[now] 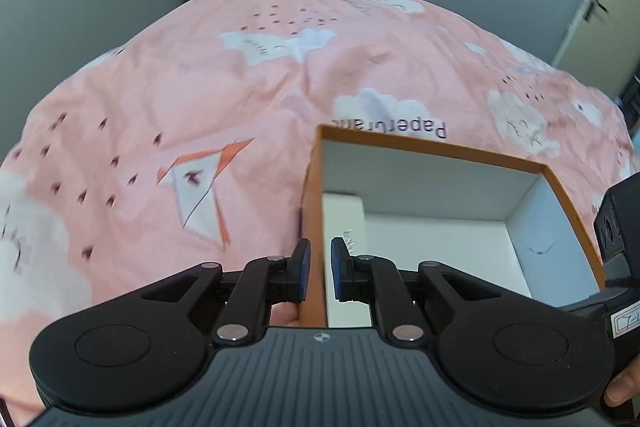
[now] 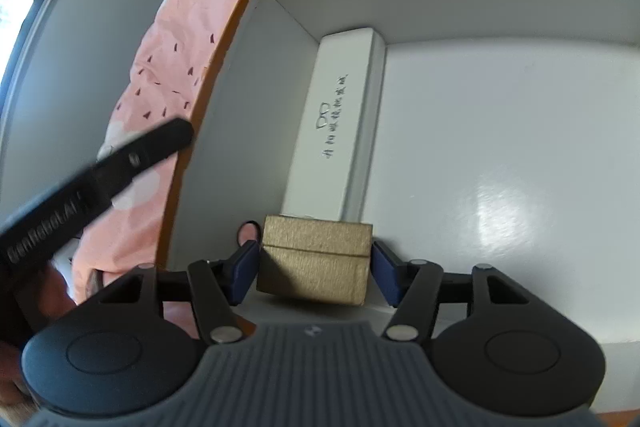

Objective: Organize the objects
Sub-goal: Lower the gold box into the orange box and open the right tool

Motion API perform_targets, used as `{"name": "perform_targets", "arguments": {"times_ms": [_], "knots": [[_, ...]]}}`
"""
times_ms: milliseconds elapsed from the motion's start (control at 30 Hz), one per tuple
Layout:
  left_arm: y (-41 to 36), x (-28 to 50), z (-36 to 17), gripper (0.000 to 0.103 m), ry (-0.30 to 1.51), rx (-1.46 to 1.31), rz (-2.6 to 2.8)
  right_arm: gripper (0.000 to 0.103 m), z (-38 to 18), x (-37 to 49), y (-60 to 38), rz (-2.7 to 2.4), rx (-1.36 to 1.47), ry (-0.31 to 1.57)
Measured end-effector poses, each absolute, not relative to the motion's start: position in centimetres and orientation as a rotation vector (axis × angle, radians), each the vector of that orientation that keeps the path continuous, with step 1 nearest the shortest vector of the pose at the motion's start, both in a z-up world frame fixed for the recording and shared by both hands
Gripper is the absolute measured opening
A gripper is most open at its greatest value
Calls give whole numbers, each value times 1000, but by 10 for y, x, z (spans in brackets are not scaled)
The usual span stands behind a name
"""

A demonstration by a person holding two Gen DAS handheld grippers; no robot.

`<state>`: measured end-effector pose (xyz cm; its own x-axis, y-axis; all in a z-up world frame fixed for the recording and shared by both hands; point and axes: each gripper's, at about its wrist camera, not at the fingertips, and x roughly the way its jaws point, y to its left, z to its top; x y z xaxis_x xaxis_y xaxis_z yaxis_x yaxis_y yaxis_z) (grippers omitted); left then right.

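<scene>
orange box (image 2: 208, 75) w/ white carton (image 2: 340, 123) along wall, gold box (image 2: 316, 259) just above floor.

We see a cardboard box (image 2: 224, 39) with a matt orange outside and a smooth white inside whose floor shows a soft sheen. A small gold box (image 2: 316, 259) looks rough and fibrous. The long white carton (image 2: 332, 131) is matt paperboard. The pink bedcover (image 1: 200, 87) is soft printed cloth.

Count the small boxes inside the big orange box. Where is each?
2. A long white box lies along the left wall of the orange box; a gold box sits between the right gripper fingers. Others may be hidden.
</scene>
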<state>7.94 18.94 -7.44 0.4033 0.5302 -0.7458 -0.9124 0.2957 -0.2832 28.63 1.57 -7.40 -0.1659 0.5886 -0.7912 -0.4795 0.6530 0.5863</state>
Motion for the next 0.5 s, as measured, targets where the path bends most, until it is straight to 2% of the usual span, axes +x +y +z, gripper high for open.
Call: {"name": "perform_targets", "arguments": {"times_ms": [67,200,267,300,500], "knots": [[184,76,-77,19,569,-778,1062,64,-75,285,15,947,138,1465],[176,71,-80,19,545,-811,1066,61,-73,280,15,938,162,1454],[173,67,-79,19,526,-820,1068,40,-74,278,14,931,175,1461],[171,66,-78,19,520,-821,1070,35,-74,277,14,926,177,1463],[161,59,-73,19,481,-823,1079,34,-71,269,17,908,133,1430]]}}
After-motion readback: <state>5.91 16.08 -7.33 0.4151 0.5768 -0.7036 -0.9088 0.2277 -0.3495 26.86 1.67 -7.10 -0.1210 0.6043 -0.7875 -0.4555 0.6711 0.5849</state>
